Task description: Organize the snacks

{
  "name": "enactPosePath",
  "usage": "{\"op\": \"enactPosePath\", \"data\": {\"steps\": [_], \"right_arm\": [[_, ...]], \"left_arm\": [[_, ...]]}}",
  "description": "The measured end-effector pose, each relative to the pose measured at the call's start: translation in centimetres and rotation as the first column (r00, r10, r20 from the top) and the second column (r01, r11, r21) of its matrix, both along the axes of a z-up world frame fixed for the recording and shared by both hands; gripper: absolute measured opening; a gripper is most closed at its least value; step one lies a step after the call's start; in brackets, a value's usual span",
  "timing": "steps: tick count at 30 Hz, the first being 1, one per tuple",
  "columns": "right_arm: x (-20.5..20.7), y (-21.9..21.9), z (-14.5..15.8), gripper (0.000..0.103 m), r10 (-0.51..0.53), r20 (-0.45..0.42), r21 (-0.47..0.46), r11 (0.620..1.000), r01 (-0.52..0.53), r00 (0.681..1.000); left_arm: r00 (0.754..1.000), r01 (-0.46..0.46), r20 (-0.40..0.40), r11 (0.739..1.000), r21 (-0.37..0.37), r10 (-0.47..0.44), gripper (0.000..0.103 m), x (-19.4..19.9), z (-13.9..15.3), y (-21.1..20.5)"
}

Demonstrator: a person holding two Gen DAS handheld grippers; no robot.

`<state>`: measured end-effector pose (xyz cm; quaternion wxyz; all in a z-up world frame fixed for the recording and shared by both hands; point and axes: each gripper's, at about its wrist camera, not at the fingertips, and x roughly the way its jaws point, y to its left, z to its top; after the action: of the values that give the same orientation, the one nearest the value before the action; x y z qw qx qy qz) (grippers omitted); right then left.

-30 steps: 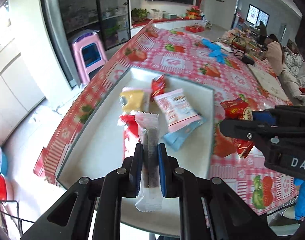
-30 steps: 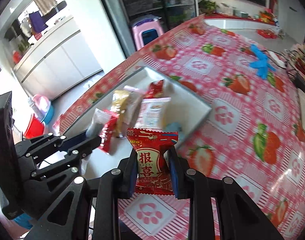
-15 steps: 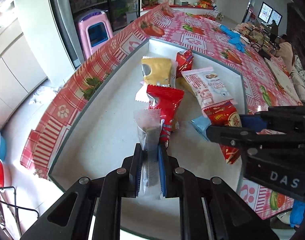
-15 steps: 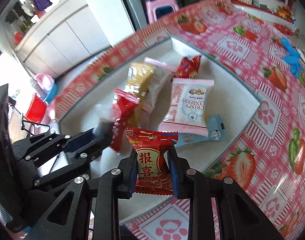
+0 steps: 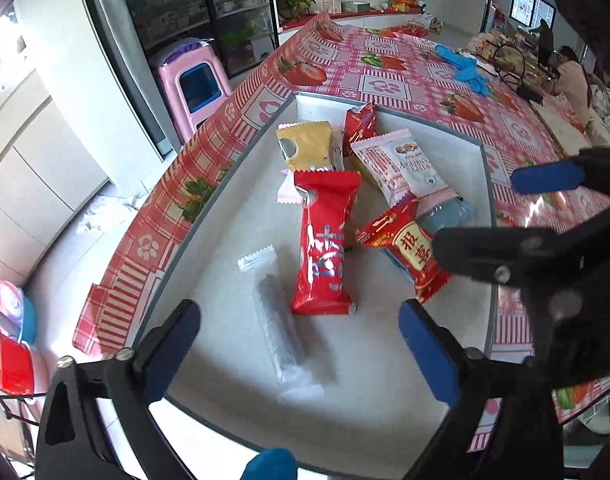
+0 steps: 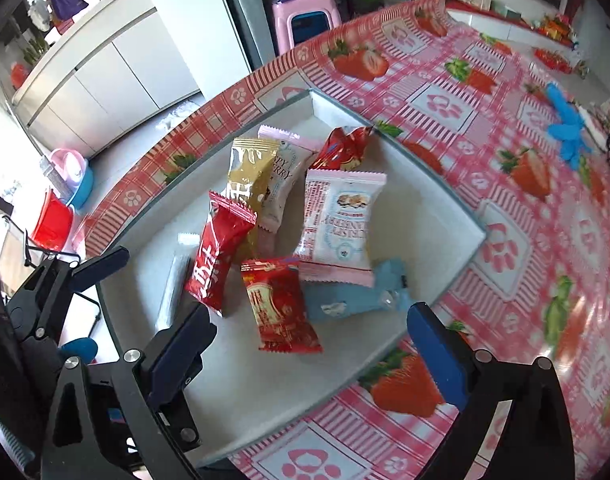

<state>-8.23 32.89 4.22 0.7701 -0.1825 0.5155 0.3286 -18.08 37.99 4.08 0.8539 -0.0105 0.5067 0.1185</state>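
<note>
Opening both grippers over the white tray [image 5: 233, 216] w/ nothing pinched in either. My left gripper [image 5: 299, 344] has its jaws spreading wide; the clear-wrapped dark bar [image 5: 279, 316] lies on the tray floor btwn the blue pads, touching neither, near the tray's front-left edge. Just right of it, still inside the tray, lies the long red packet [image 5: 325, 244], its lower end beside the bar's middle. My right gripper [image 6: 309, 344] is likewise spreading, pads clear of the small red packet w/ gold characters [image 6: 281, 304], which sits in the tray's front half, overlapping the blue packet [image 6: 353, 292] to its right. Whether that red packet is fully settled on the tray floor I can't tell; it looks slightly blurred. Toward the tray's middle lies the pink-and-white cracker packet [image 6: 339, 220], its lower edge over the blue one. Farther back in the tray: the gold packet [image 6: 251, 168], a pink packet partly under it, and a crumpled red wrapper [image 6: 341, 148] near the far corner. Tray rests on the counter's strawberry-print cloth [image 6: 505, 208], close to the counter's left edge.
</note>
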Motion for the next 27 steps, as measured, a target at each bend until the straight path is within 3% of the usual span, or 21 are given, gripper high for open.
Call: {"op": "enactPosePath", "data": {"steps": [2, 4, 10, 27], "right_arm": [[-0.4, -0.4, 0.5, 0.102, -0.005, 0.027, -0.040, 0.999, 0.006, 1.000], [-0.7, -0.8, 0.8, 0.102, -0.008, 0.058, -0.073, 0.997, 0.012, 0.998], [-1.9, -1.7, 1.0, 0.102, 0.019, 0.060, -0.070, 0.997, -0.015, 0.998], [-2.8, -1.9, 0.5, 0.102, 0.051, 0.080, -0.106, 0.993, -0.043, 0.995]], "left_arm": [[1.000, -0.009, 0.023, 0.999, 0.034, 0.008, 0.103, -0.8, 0.5, -0.3], [1.000, -0.016, 0.020, 1.000, 0.024, 0.016, 0.103, -1.4, 0.7, -0.3], [0.998, -0.045, -0.041, 0.999, -0.003, 0.045, 0.103, -2.1, 0.4, -0.5], [0.998, -0.014, -0.059, 1.000, 0.018, 0.015, 0.103, -2.4, 0.6, -2.2]]}}
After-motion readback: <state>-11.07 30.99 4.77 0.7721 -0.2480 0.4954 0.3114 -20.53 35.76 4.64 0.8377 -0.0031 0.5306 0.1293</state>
